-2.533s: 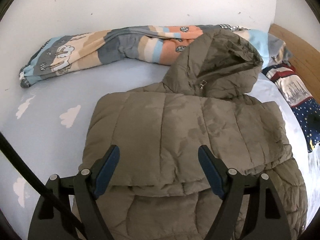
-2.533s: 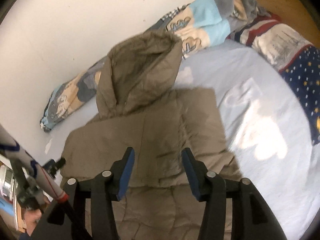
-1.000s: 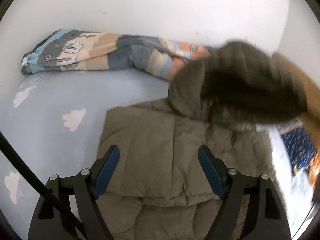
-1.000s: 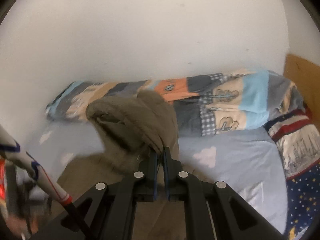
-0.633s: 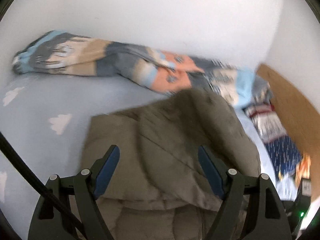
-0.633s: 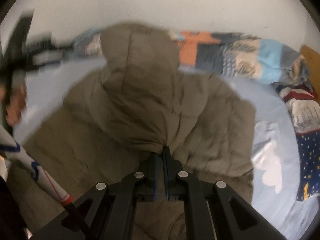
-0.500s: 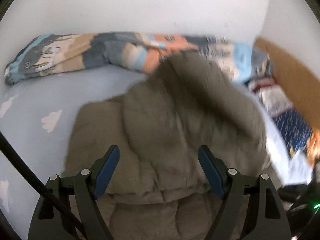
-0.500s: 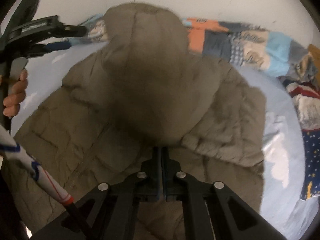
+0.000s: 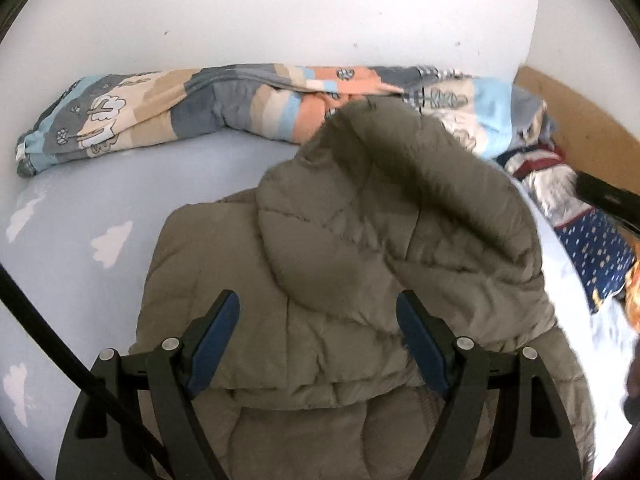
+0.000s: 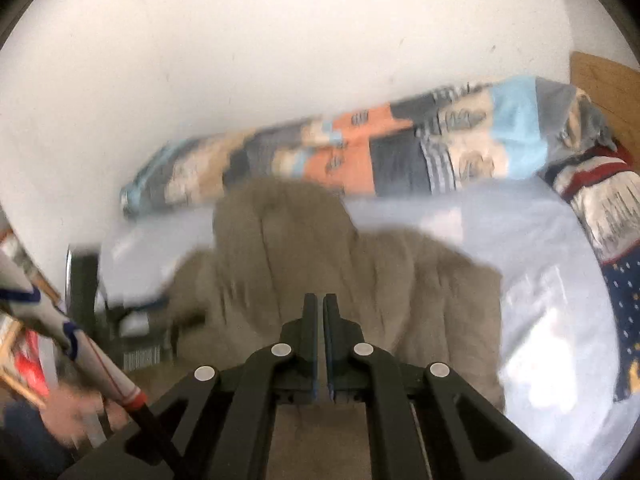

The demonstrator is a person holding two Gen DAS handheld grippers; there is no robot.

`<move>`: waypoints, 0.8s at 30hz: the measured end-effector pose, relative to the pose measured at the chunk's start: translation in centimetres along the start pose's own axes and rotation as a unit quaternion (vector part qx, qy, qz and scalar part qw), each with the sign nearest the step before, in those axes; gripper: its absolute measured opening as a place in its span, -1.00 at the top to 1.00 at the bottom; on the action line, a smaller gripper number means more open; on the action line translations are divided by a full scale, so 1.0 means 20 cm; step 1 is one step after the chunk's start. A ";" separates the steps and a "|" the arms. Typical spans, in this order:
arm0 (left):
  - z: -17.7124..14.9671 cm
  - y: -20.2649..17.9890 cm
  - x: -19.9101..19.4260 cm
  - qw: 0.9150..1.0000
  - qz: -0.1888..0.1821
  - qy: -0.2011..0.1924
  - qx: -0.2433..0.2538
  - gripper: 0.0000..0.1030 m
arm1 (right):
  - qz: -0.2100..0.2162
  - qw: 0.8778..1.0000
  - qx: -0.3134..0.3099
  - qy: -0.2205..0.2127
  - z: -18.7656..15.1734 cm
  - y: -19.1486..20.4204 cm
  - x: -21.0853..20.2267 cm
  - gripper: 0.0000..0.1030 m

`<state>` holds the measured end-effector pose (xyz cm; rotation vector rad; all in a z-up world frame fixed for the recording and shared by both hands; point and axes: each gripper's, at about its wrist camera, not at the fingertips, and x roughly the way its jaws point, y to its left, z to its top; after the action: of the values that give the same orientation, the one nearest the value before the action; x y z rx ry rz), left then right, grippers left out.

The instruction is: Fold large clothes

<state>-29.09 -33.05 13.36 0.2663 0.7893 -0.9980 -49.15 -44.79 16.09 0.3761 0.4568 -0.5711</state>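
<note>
An olive-brown puffer jacket (image 9: 340,280) lies on the light blue bed sheet (image 9: 80,216), sleeves folded in. Its hood (image 9: 392,200) is flipped forward and lies over the body. My left gripper (image 9: 318,340) is open and empty, just above the jacket's lower part. In the right wrist view the jacket (image 10: 360,280) shows blurred. My right gripper (image 10: 320,308) has its jaws together above the jacket; no cloth shows between them.
A rolled patchwork quilt (image 9: 200,108) lies along the white wall at the back. A navy and striped blanket (image 9: 580,216) lies at the right by a wooden headboard (image 9: 580,108). The left hand and its tool (image 10: 92,320) show at the left edge of the right wrist view.
My right gripper closed on the hood, pulled it forward over the jacket body, then drew back from it. The hood now lies on the body. My left gripper stayed open.
</note>
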 end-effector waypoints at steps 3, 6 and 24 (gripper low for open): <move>0.02 0.03 -0.01 1.000 -0.001 -0.006 -0.009 -0.55 | -0.004 1.000 0.018 0.014 0.10 0.04 0.23 0.86; 0.03 0.06 -0.01 1.000 0.000 -0.010 -0.015 -0.55 | 0.019 0.996 0.045 0.074 0.01 0.10 0.49 0.86; 0.11 0.05 0.00 1.000 0.000 -0.023 -0.006 -0.55 | 0.045 0.994 0.053 0.085 -0.13 -0.03 0.40 0.85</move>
<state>-27.09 -33.74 14.75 0.2336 0.7535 -0.9957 -44.40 -47.47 9.72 0.5466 0.5711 -0.4787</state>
